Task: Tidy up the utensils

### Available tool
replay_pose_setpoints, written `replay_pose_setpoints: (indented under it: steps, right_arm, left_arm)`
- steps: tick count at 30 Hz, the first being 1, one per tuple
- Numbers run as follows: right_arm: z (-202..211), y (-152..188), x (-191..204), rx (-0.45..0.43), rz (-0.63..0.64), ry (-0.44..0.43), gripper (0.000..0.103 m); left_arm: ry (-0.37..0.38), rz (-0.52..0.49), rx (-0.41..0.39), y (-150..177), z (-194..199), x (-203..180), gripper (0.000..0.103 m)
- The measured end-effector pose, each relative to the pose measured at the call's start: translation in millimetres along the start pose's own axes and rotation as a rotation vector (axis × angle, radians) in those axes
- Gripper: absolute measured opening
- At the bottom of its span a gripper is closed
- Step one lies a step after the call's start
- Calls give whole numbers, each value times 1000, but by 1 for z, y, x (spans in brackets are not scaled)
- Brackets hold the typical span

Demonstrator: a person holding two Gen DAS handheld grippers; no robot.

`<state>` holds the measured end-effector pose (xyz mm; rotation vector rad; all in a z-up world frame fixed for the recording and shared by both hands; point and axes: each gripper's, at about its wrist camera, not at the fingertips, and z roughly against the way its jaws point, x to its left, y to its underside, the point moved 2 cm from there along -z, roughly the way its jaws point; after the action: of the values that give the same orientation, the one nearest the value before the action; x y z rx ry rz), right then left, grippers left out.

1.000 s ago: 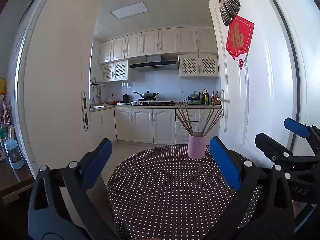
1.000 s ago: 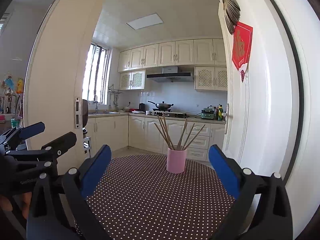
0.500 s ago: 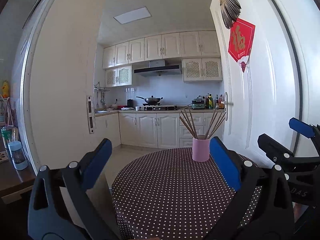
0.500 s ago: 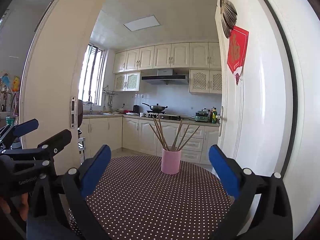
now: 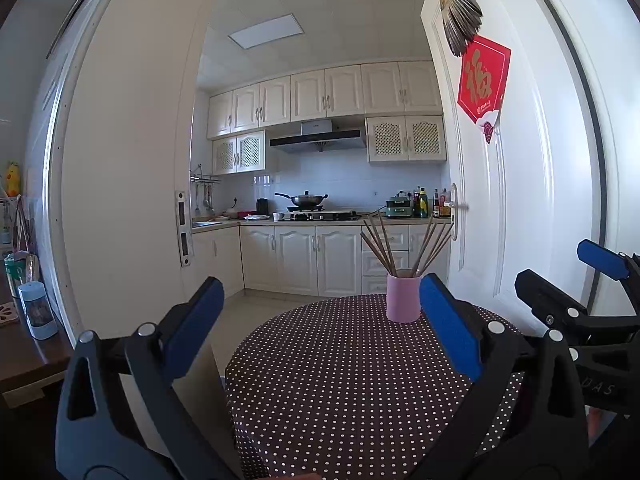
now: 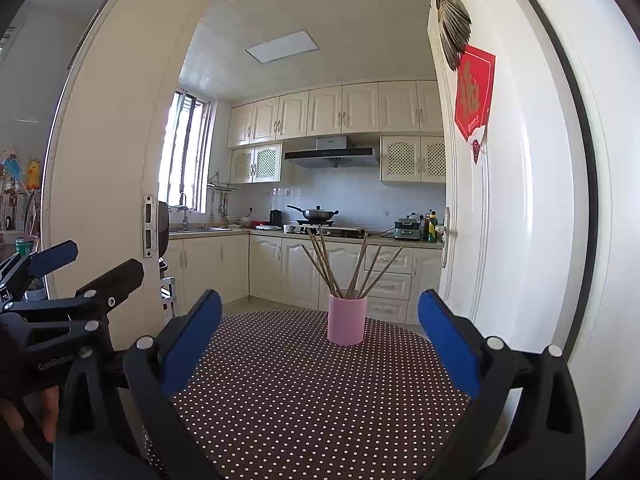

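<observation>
Left wrist view. The left gripper (image 5: 320,304) was held with its blue-padded fingers (image 5: 448,328) spread wide above a round table (image 5: 340,392) covered in a dark polka-dot cloth. A pink cup (image 5: 403,298) of chopsticks (image 5: 380,246) stood upright at the table's far edge. The right gripper (image 5: 568,276) appeared at the right, also spread apart. A kitchen lay beyond the open door (image 5: 500,184).
</observation>
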<state>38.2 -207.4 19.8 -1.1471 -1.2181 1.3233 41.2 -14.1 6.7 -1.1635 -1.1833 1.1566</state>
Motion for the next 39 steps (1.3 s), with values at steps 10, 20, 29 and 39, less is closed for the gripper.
replay_pose_setpoints:
  steps: [10,20,29,39]
  right_arm:
    - [-2,1,0,5,-4,3,95]
    - [0,2,3,0,1,7,95]
    - [-1,4,5,9,-5,3,95]
    - [-2,5,5,16,-11,0,95]
  left_arm:
    - [-2,-4,2,-1,-3,-2,96]
    - [-4,-6,-2,0,-2,-1,96]
    - [-10,-11,-2,1,-3,-1,96]
    - [-19,-14,-3,1,-2,-1,96]
